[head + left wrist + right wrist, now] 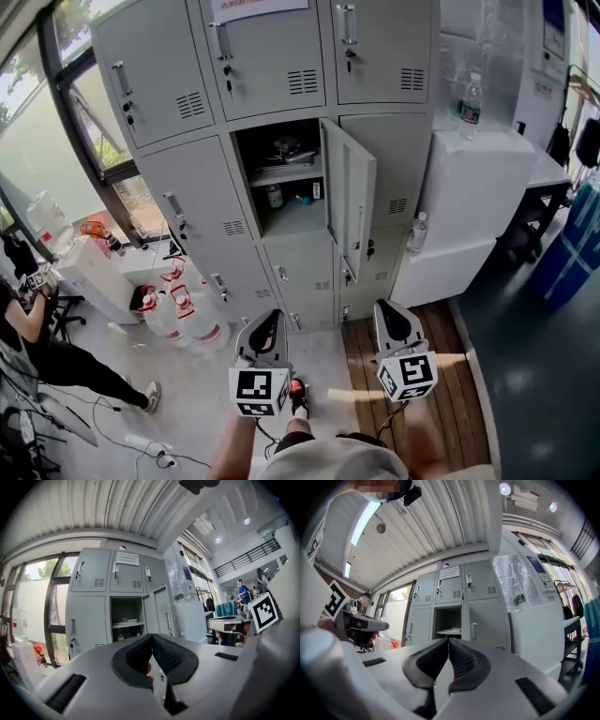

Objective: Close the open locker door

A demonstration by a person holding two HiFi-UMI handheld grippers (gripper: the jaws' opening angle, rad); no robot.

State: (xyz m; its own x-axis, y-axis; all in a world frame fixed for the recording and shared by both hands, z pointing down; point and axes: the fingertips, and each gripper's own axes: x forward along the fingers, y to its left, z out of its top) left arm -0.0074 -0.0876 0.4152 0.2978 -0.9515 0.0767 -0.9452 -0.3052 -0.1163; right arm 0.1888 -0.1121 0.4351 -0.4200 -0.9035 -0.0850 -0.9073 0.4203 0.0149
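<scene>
Jaws together and empty, the left gripper (270,323) and right gripper (392,314) hung at six o'clock, likely ready to push the grey metal locker door (349,192) at twelve.

I'm watching the grey locker door (352,192) hanging wide open on its right-side hinge, ahead of my right gripper (394,317), well apart.

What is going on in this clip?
A person stands facing a bank of grey lockers, holding a left hand-held gripper and a right hand-held gripper. Both have their jaws together and hold nothing. One locker door in the middle row hangs open, showing a shelf with a few items inside. Neither gripper touches the door, so it is not yet being closed.
</scene>
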